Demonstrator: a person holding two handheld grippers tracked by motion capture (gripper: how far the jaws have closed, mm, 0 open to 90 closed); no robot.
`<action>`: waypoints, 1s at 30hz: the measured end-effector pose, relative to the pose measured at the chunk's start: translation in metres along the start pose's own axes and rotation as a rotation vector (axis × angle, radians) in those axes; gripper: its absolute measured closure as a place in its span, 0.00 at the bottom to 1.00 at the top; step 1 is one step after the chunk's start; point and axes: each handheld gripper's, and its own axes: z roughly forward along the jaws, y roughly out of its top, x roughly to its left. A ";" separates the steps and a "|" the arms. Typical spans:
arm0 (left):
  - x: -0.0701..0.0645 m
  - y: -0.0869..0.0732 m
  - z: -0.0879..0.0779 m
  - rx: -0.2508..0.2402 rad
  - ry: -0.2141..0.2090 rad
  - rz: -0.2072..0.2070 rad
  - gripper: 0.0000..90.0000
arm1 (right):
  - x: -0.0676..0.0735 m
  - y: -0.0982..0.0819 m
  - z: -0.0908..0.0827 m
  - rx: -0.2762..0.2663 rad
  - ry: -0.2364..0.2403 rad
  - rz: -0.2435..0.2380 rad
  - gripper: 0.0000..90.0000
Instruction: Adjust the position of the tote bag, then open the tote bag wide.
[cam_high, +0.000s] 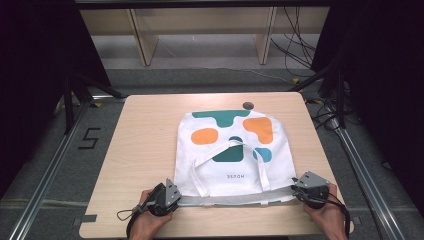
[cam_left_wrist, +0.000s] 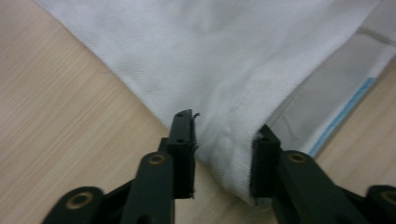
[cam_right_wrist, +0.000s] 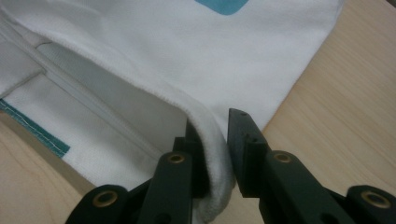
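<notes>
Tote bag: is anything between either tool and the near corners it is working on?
Nothing visible. The left tool has the tote bag corner between its jaws, and the right tool is pinched on the open hem at the other corner, over the table.

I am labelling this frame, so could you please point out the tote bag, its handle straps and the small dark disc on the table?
Tote bag (cam_high: 220, 135), high view, orange patch on its front.
Handle straps (cam_high: 198, 179), high view, left strap.
Dark disc (cam_high: 247, 105), high view, its centre.
</notes>
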 end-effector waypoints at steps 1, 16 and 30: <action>0.000 0.000 0.000 0.005 0.002 0.008 0.83 | 0.000 0.000 0.000 0.003 0.001 -0.008 0.88; 0.010 0.000 -0.009 -0.043 -0.013 0.009 0.89 | 0.003 -0.004 0.003 0.040 0.011 0.002 0.77; 0.024 0.009 -0.033 -0.199 -0.026 -0.052 0.91 | -0.002 0.010 -0.020 -0.094 -0.030 0.032 0.91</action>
